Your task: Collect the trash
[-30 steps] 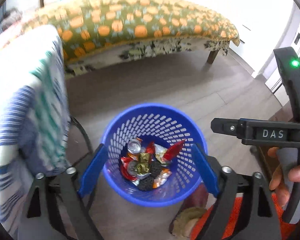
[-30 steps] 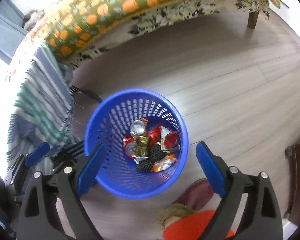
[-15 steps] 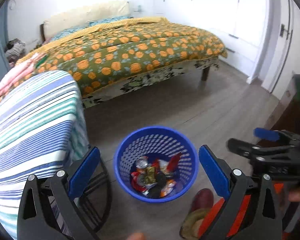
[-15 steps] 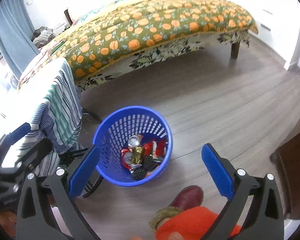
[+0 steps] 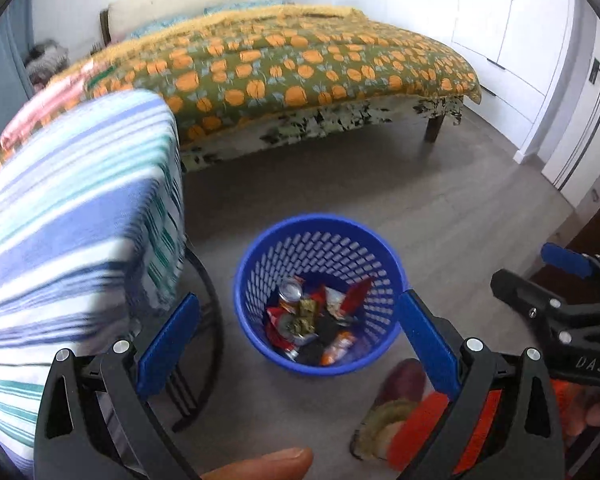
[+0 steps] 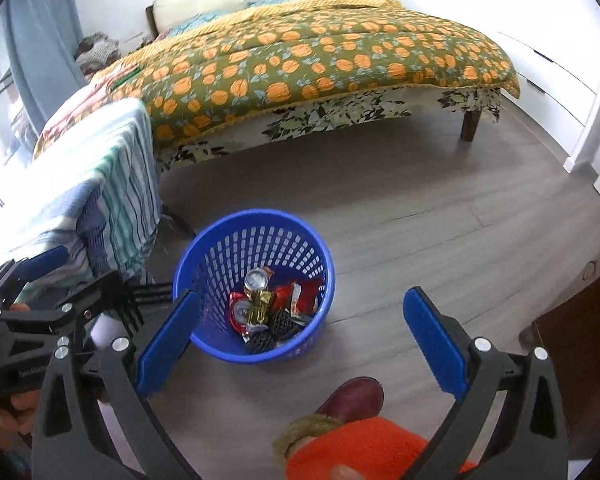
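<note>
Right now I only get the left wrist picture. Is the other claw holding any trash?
Observer: No. The right wrist view shows the right claw wide open, with nothing between its blue pads.
Operator: And where does my claw sit, seen from outside?
Observer: The left claw hangs left of the blue basket, apart from its rim, in front of the striped cloth.
</note>
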Action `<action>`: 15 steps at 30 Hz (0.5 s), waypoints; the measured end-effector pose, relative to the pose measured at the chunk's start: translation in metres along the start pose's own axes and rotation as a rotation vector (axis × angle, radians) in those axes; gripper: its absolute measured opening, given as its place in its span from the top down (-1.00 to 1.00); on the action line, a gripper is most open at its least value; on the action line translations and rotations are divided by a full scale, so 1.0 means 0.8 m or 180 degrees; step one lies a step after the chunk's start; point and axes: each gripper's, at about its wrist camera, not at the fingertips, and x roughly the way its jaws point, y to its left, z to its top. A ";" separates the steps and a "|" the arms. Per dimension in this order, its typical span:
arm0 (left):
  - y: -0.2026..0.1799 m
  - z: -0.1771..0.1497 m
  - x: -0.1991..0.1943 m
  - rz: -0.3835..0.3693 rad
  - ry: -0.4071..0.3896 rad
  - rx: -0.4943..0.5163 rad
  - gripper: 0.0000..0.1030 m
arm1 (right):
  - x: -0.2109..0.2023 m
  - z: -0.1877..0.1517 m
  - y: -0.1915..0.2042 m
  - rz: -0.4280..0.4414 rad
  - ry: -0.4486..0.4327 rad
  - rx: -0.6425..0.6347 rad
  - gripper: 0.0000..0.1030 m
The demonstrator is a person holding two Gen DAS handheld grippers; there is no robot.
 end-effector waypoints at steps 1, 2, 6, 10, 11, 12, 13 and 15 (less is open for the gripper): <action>0.002 -0.001 0.003 -0.0004 0.0023 -0.0026 -0.90 | 0.002 -0.001 0.000 0.0032 0.0039 -0.0009 -0.91; 0.003 -0.003 0.006 0.0004 0.0050 -0.0038 -0.90 | 0.003 -0.002 0.000 0.0048 0.0056 -0.0008 -0.91; 0.006 -0.004 0.014 0.0055 0.0139 -0.0063 -0.90 | 0.006 -0.004 0.001 0.0054 0.0092 -0.0038 -0.91; 0.006 -0.006 0.020 0.0078 0.0222 -0.0069 -0.90 | 0.007 -0.006 0.004 0.0080 0.0109 -0.0057 -0.91; 0.007 -0.006 0.022 0.0084 0.0238 -0.0071 -0.90 | 0.007 -0.006 0.005 0.0081 0.0112 -0.0068 -0.91; 0.007 -0.006 0.022 0.0089 0.0245 -0.0076 -0.90 | 0.007 -0.006 0.005 0.0084 0.0115 -0.0078 -0.91; 0.008 -0.007 0.023 0.0095 0.0254 -0.0085 -0.90 | 0.007 -0.007 0.006 0.0086 0.0120 -0.0089 -0.91; 0.009 -0.007 0.024 0.0104 0.0265 -0.0101 -0.90 | 0.008 -0.007 0.007 0.0091 0.0131 -0.0101 -0.91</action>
